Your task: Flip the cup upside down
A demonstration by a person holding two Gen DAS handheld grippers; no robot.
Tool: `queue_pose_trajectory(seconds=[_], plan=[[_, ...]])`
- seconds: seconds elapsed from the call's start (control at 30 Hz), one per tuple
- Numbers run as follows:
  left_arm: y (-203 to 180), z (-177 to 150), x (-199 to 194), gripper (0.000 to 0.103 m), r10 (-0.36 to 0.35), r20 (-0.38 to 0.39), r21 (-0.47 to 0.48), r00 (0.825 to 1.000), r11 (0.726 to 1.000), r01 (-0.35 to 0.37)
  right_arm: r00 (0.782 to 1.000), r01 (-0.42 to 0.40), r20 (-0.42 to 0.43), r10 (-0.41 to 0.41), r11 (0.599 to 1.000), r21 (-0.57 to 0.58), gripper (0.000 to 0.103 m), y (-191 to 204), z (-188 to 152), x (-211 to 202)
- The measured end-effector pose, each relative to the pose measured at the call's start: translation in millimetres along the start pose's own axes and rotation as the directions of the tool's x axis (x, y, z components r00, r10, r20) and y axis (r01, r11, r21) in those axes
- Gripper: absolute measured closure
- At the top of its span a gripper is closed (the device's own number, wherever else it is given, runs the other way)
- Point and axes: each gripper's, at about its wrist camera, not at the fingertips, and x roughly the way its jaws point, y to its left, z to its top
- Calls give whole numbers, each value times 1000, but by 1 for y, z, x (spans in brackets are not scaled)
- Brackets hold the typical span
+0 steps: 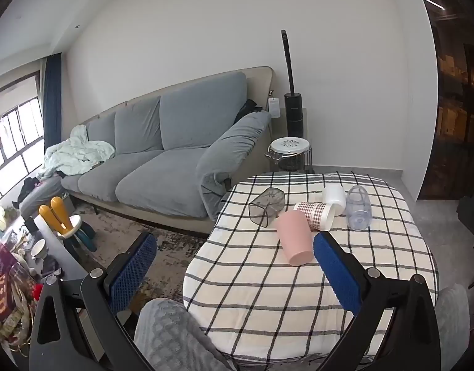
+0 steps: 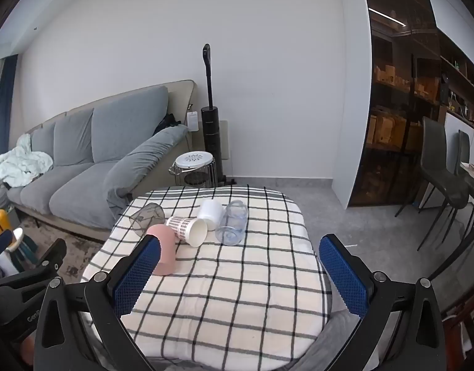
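A: Nearest first. Left gripper (image 1: pixel 234 247) spread wide, nothing between the blue pads; it hangs off the left edge of the table. Right gripper (image 2: pixel 240 247) equally wide, empty, over the near end of the checked tablecloth (image 2: pixel 237 293).

B: And the cups?

A: All five lie on their sides, mid-table. Pink cup (image 1: pixel 294 238) closest, mouth facing away, base toward us. Behind it the gingham paper cup (image 2: pixel 187 227), rim touching or just beside the white cup (image 2: pixel 210 211). Smoky clear tumbler (image 1: pixel 266 205) to the left, clear plastic jar (image 2: pixel 232 222) to the right.

B: Handling?

A: Pink one looks like light, stiff plastic with a smooth wall, so probably slippery and apt to roll on soft cloth. I'd pinch across mid-body, not the rim. Paper cup would crush under pressure.

B: Beyond?

A: Grey sofa (image 1: pixel 162 154), upright vacuum (image 2: pixel 210 123) against the wall.
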Motion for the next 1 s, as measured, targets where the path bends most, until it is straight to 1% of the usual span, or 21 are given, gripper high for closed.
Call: queue_pose_trajectory(seconds=[0.47, 1.0], plan=[[2, 0, -4, 0, -4, 24, -3, 1000, 1000, 4, 1000, -4, -4, 4, 1000, 6, 0, 0, 0, -1], [1, 1, -6, 0, 0, 29, -3, 1000, 1000, 1, 1000, -5, 1, 5, 1000, 9, 0, 1, -1, -2]])
